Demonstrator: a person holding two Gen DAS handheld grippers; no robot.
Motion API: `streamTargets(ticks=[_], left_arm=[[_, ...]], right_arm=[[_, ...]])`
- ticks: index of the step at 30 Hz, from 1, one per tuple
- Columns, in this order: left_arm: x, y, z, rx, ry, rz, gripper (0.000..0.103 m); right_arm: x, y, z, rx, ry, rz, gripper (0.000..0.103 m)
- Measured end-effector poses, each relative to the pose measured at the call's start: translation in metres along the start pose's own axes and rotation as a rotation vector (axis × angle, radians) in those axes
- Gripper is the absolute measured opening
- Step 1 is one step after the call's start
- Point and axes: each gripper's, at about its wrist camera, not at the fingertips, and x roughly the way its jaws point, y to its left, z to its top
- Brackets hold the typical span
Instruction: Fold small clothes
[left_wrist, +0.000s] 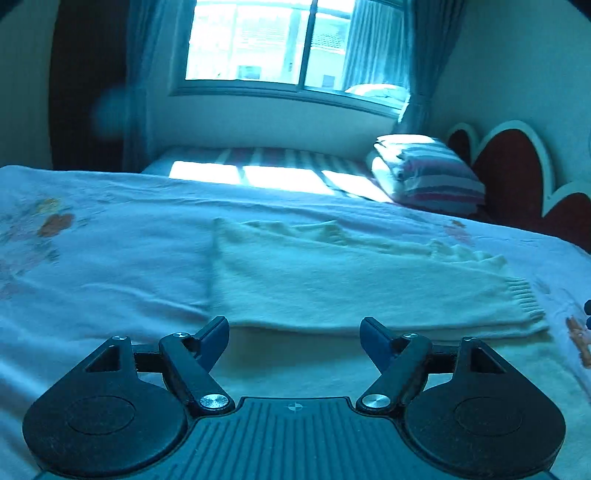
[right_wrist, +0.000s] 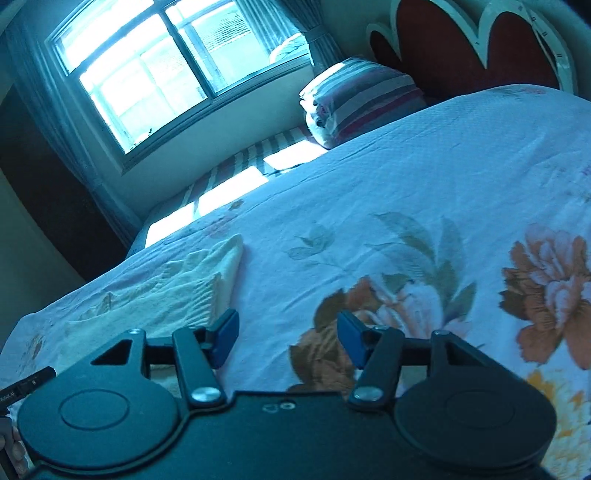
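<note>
A cream knitted garment (left_wrist: 351, 280) lies folded flat on the floral bedspread (left_wrist: 110, 266), its ribbed edge at the right. My left gripper (left_wrist: 294, 338) is open and empty, just in front of the garment's near edge. In the right wrist view the same garment (right_wrist: 177, 291) lies at the left. My right gripper (right_wrist: 288, 336) is open and empty, over the bedspread's flower print (right_wrist: 354, 317), its left finger next to the garment's right edge.
A folded striped quilt (left_wrist: 428, 170) sits at the bed's far side near the red heart-shaped headboard (left_wrist: 517, 170). A window (left_wrist: 273, 40) with curtains is behind. The striped sheet (left_wrist: 258, 162) shows beyond the bedspread. The other gripper's tip (right_wrist: 26, 387) shows at the left edge.
</note>
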Motion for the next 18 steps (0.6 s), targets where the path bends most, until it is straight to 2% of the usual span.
streamTargets(ticks=[1, 3, 5, 9, 13, 15, 17, 18], left_arm=[[0.001, 0.012, 0.0, -0.003, 0.004, 0.021, 0.077], [0.007, 0.027, 0.0, 0.005, 0.011, 0.047, 0.077], [0.017, 0.032, 0.001, 0.025, 0.021, 0.049, 0.078], [0.034, 0.034, -0.001, 0.064, 0.043, 0.1, 0.077], [0.036, 0.05, -0.002, 0.002, 0.056, 0.1, 0.077], [0.039, 0.053, -0.005, 0.017, 0.067, 0.11, 0.077], [0.039, 0.054, -0.003, 0.012, 0.057, 0.11, 0.077], [0.039, 0.056, -0.002, 0.009, 0.047, 0.116, 0.077]], right_arm=[[0.006, 0.011, -0.001, -0.01, 0.006, 0.025, 0.05], [0.019, 0.026, -0.003, -0.013, 0.029, 0.067, 0.045], [0.033, 0.04, -0.006, 0.009, 0.05, 0.108, 0.044], [0.05, 0.048, -0.008, 0.078, 0.07, 0.132, 0.046], [0.064, 0.051, -0.012, 0.141, 0.108, 0.128, 0.048], [0.067, 0.054, -0.013, 0.167, 0.111, 0.133, 0.048], [0.071, 0.055, -0.012, 0.179, 0.11, 0.117, 0.043], [0.072, 0.058, -0.011, 0.167, 0.105, 0.105, 0.037]])
